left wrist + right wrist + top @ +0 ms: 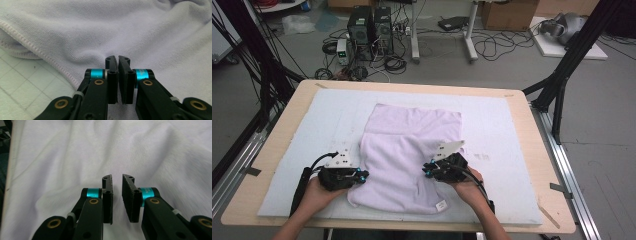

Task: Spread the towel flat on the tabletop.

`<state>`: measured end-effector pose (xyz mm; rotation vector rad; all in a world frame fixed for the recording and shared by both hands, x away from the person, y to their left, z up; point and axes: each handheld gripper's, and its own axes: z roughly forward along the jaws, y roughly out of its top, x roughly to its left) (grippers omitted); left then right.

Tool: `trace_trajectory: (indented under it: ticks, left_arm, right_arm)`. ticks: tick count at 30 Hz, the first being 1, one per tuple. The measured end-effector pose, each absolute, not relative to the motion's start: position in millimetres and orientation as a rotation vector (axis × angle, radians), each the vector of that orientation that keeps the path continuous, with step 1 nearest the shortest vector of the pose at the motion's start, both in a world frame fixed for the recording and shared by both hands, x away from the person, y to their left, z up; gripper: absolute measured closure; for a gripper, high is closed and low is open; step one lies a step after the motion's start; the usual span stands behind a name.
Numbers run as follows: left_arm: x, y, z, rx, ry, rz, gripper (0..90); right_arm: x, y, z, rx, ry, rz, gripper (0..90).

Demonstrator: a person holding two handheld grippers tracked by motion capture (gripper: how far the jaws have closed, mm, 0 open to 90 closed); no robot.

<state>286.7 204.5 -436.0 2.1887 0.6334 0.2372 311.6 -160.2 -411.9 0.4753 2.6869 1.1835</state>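
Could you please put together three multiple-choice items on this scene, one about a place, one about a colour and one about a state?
1. Where does the small white label on the towel sit?
A. at the far left corner
B. near the corner closest to the person's right hand
C. in the middle

2. What colour is the towel?
A. pale lilac
B. dark green
C. bright orange

3. How does the towel lie?
A. rolled into a tube
B. hanging off the table edge
C. partly folded, its near part doubled over the far part

Answers: B, the label lies at the near corner beside the right hand. A, the towel looks pale lilac in the high view and past the left claw and the right claw. C, a rumpled upper layer overlaps a flatter one on the white mat.
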Motion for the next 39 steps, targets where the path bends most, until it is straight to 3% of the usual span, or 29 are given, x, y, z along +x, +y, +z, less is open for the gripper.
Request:
trace_trajectory:
  ticks: [6, 11, 13, 17, 28, 32, 36, 39]
  left_arm:
    - [287, 204, -436, 2.190, 0.638, 0.238, 84.5]
    - [287, 202, -437, 2.205, 0.639, 0.236, 80.8]
    - [287, 202, -439, 2.212, 0.637, 0.236, 79.7]
    - [287, 200, -441, 2.224, 0.631, 0.228, 83.5]
    - [285, 200, -440, 2.217, 0.616, 0.211, 85.4]
    - [284, 198, -436, 2.212, 0.601, 0.219, 79.8]
    - [290, 203, -432, 2.171, 0.637, 0.232, 72.0]
    - [297, 204, -432, 2.168, 0.666, 0.247, 67.8]
  right_arm:
    - [284, -184, -417, 0.463, 2.707, 1.212, 73.6]
    - [270, -188, -433, 0.466, 2.797, 1.163, 63.2]
    - [268, -187, -439, 0.459, 2.816, 1.135, 66.8]
    - [266, -189, -439, 0.424, 2.838, 1.163, 85.4]
    - [220, -223, -415, 0.431, 2.816, 1.156, 86.4]
    - [216, -234, -406, 0.474, 2.758, 1.225, 77.4]
    - [236, -234, -405, 0.518, 2.694, 1.274, 68.1]
    - [257, -233, -413, 0.569, 2.673, 1.254, 66.0]
